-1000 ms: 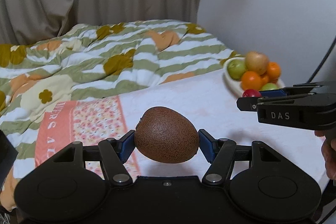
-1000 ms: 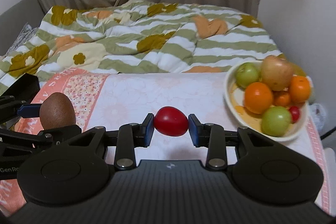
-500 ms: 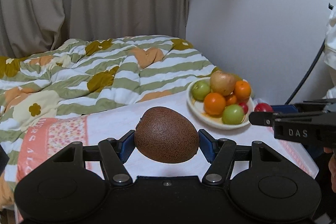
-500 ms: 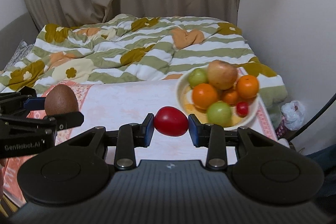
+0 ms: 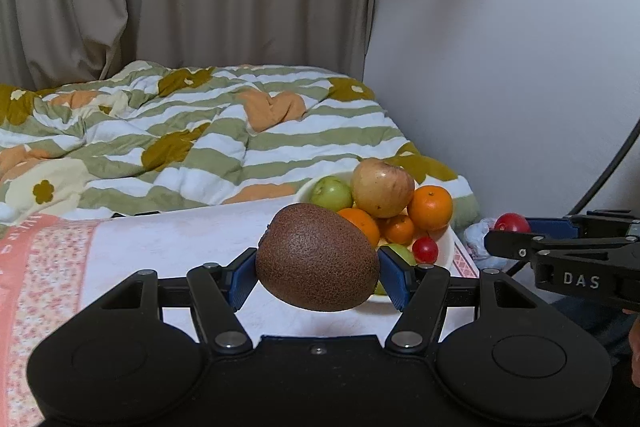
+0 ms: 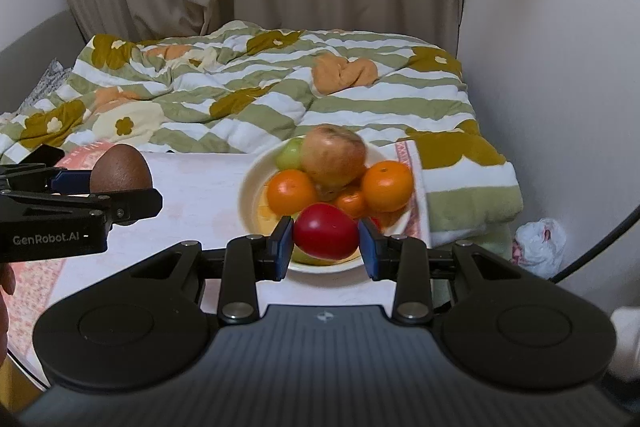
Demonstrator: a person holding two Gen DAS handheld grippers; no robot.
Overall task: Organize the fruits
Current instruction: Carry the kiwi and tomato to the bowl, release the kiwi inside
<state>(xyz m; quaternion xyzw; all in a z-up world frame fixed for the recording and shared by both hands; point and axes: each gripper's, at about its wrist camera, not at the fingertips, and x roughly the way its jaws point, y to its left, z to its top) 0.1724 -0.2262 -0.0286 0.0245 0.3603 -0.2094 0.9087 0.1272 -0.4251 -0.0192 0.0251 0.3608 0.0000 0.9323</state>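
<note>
Currently the left gripper [image 5: 318, 269] is clamping a brown kiwi [image 5: 317, 263] between its blue pads, and the right gripper [image 6: 326, 242] is pinching a red tomato [image 6: 326, 237]. Both are tilting down toward the bowl [image 6: 250, 195] of fruit, apparently above it.

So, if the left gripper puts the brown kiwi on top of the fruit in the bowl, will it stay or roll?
The kiwi is egg-shaped and smooth-sided, so it probably rolls easily. The bowl is already heaped, with an apple on top, so a fruit set there likely slides off. It looks firm between the left gripper pads, so a gentle release should not bruise it.
</note>
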